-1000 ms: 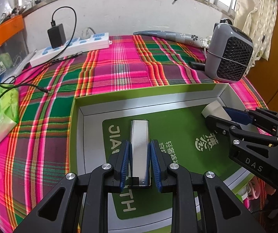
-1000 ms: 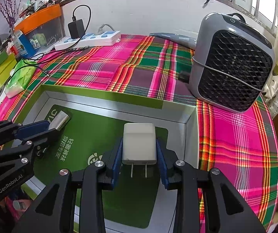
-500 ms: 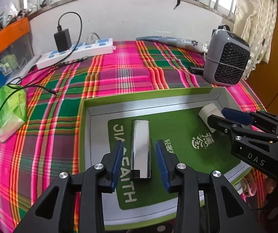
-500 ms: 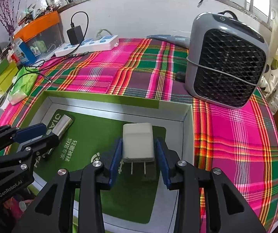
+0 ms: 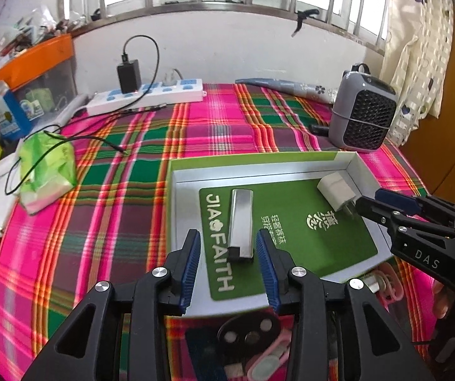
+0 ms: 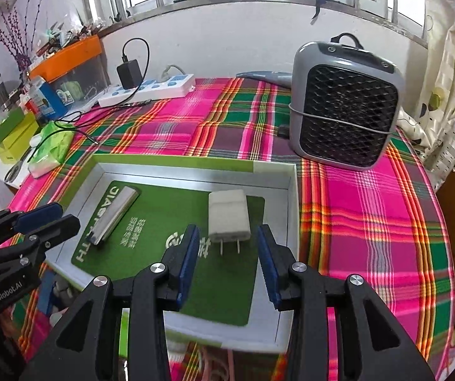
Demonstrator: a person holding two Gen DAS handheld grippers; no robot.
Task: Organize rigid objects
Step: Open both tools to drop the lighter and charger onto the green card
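Two objects lie in the shallow green-rimmed box (image 5: 252, 160) on the plaid tablecloth (image 5: 125, 171). From the left wrist camera, the left gripper (image 5: 229, 247) has just been opening its jaws; they now stand wide, blue pads clear on both sides of the silver lighter (image 5: 241, 222), whose near end lies between the fingertips on the green printed insert without being touched. The white plug adapter (image 5: 335, 192) sits near the box's far right corner, prongs toward the right gripper (image 5: 370, 200), which enters from the right. A grey fan heater (image 5: 364, 117) stands beyond the box, a white power strip (image 5: 151, 95) lies along the wall, and a green tissue pack (image 5: 48, 168) lies at left.

From the right wrist camera, the right gripper (image 6: 227, 244) has likewise been opening; its pads stand apart from the plug adapter (image 6: 229, 214), which rests flat just ahead of the fingertips, prongs pointing between them. The lighter (image 6: 113, 214) lies to the left, beside the left gripper (image 6: 41, 217).
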